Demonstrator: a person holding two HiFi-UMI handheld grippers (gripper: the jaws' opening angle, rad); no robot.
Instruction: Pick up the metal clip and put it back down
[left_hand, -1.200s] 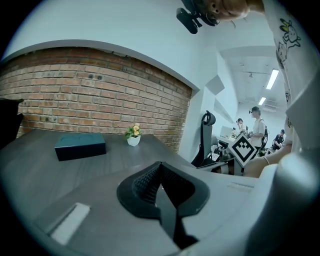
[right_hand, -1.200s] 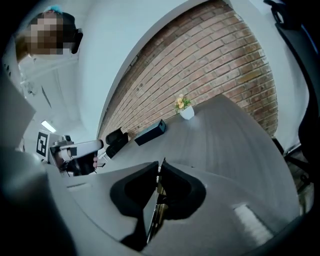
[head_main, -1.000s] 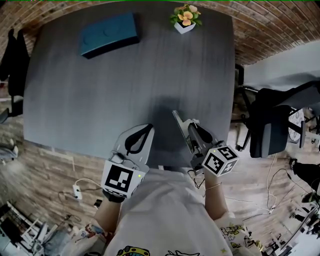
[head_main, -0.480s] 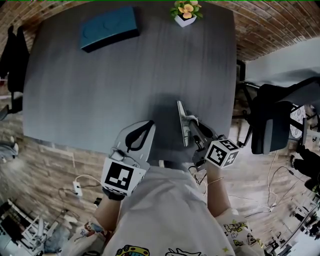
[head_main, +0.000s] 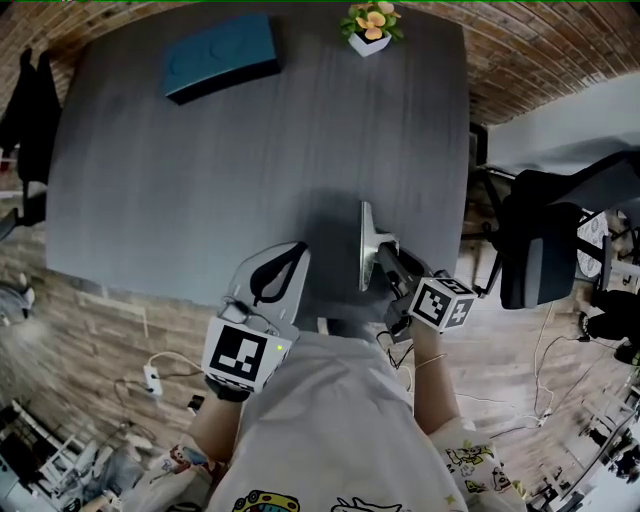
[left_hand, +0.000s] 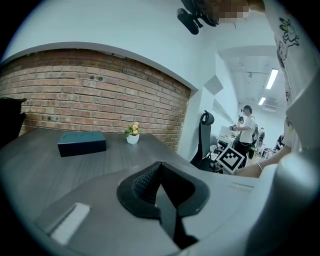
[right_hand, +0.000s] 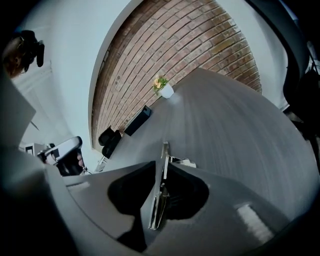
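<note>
Right gripper (right_hand: 161, 167): jaws only a crack apart and just now easing wider, with the metal clip (head_main: 365, 240) between them. Its flat blade runs up between the pads, and both pads look to be touching it, so I count it as gripped, though lightly.

Clip position: standing on edge, long side pointing away from me, low over the near part of the table (head_main: 200, 180), close to the front edge. Whether its lower edge has met the tabletop I cannot tell from any view.

My read: this is the put-down half of the job. The gripper tilts downward so the clip can meet the surface before the grip goes. Held edgewise like this it may tip flat once freed.

Left gripper (left_hand: 160, 167): jaws fully together, nothing in them, parked beside the right one at the table's near edge, likely kept out of the way since one tool is enough.
</note>
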